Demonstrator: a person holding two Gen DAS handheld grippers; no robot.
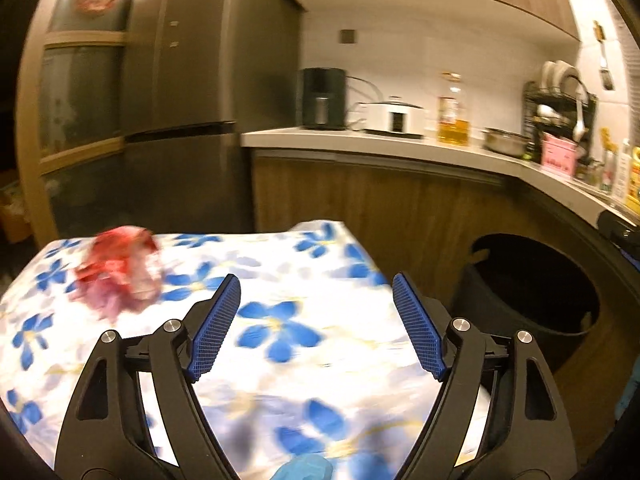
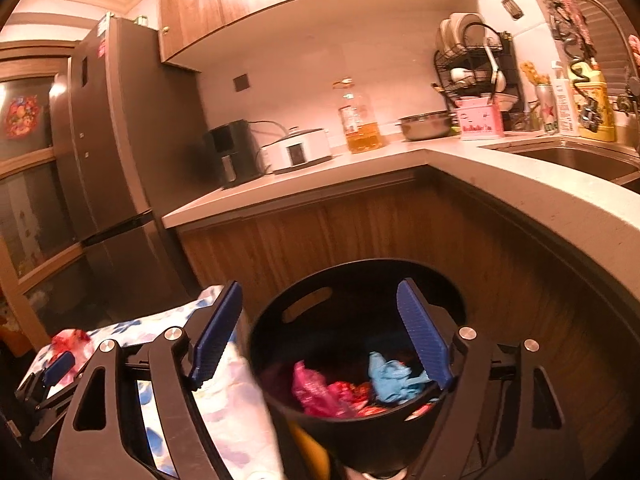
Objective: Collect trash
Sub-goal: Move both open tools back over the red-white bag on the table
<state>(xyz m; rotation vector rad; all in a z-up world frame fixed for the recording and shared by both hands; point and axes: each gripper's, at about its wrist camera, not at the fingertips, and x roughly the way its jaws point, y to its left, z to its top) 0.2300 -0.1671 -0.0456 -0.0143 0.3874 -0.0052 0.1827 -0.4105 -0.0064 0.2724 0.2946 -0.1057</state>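
Holding our left gripper (image 1: 316, 328) empty and spread, we see the red wrapper (image 1: 120, 272) ahead-left on the floral cloth (image 1: 304, 384), nearer it than our right.

Left wrist view: cloth-covered table (image 1: 280, 344) fills lower left and centre; crumpled wrapper (image 1: 120, 272) lies on it at the left, well apart from the left gripper (image 1: 316, 324), which hangs over the cloth at bottom centre. Bin (image 1: 528, 300) stands lower right, just beside the table edge, before the cabinet front (image 1: 380, 200). Fridge (image 1: 176, 100) upper left, behind the table.

Right wrist view: right gripper (image 2: 320, 332) over the bin (image 2: 272, 320) at bottom centre; trash (image 2: 320, 392) lies inside. Table (image 2: 224, 400) lower left, sink (image 2: 580, 160) right.
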